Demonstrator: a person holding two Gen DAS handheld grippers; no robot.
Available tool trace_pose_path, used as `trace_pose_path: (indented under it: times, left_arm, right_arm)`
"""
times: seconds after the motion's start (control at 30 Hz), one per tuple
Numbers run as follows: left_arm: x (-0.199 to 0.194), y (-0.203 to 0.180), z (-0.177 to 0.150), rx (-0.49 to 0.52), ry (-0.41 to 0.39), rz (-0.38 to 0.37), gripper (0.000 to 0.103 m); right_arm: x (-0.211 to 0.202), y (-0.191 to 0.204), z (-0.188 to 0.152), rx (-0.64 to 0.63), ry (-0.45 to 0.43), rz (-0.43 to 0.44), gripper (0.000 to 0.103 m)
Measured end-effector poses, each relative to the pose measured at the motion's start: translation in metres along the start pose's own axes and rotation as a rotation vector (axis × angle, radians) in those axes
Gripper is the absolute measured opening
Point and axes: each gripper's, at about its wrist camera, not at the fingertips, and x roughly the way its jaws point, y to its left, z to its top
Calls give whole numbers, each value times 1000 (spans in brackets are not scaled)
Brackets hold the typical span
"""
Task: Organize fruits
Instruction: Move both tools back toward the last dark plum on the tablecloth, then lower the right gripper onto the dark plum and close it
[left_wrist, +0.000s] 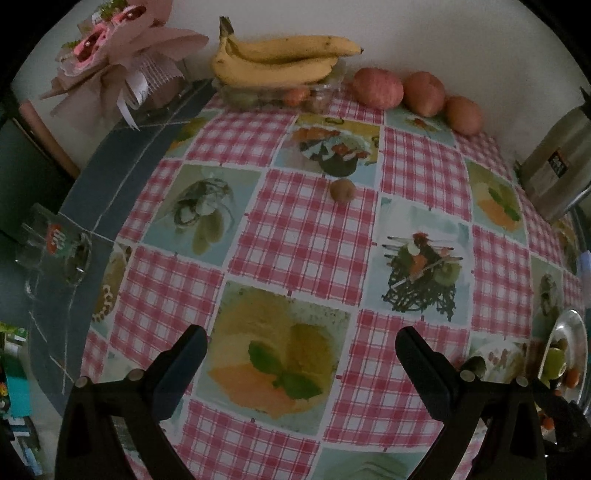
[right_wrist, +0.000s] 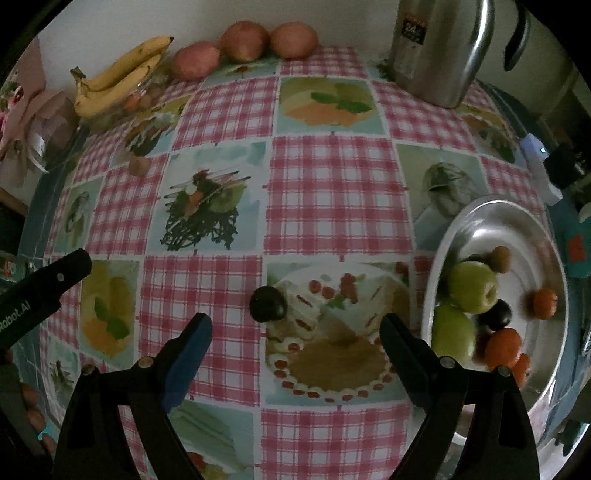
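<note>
My right gripper (right_wrist: 295, 328) stands open above the checked tablecloth, and a dark plum (right_wrist: 268, 304) lies on the cloth just ahead of its fingertips, untouched. To its right a metal bowl (right_wrist: 517, 221) holds green apples (right_wrist: 472, 286), small orange fruits, another plum and a kiwi. My left gripper (left_wrist: 301, 341) is open too, with only cloth between its fingers. A lone kiwi (left_wrist: 342, 190) lies far ahead of it. At the table's far edge are a bunch of bananas (left_wrist: 280, 59) on a clear tray and three reddish apples (left_wrist: 377, 88).
A steel thermos jug (right_wrist: 439, 48) stands at the far right of the table. A pink wrapped bouquet (left_wrist: 122, 62) sits at the far left corner, and a glass (left_wrist: 55, 243) stands on the blue strip at the left edge. The left gripper's finger (right_wrist: 48, 284) shows in the right wrist view.
</note>
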Motion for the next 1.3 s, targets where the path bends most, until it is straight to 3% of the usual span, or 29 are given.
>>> trace_pose_path:
  times: [0.6,1.3]
  left_arm:
    - [47,-13,-15,26,123,13,103]
    - [46,-14,-11,29,101,32,103]
  right_arm:
    - [42,11,-1,-40,71,-49,92]
    - [53,20,3,-92,18,-63,92]
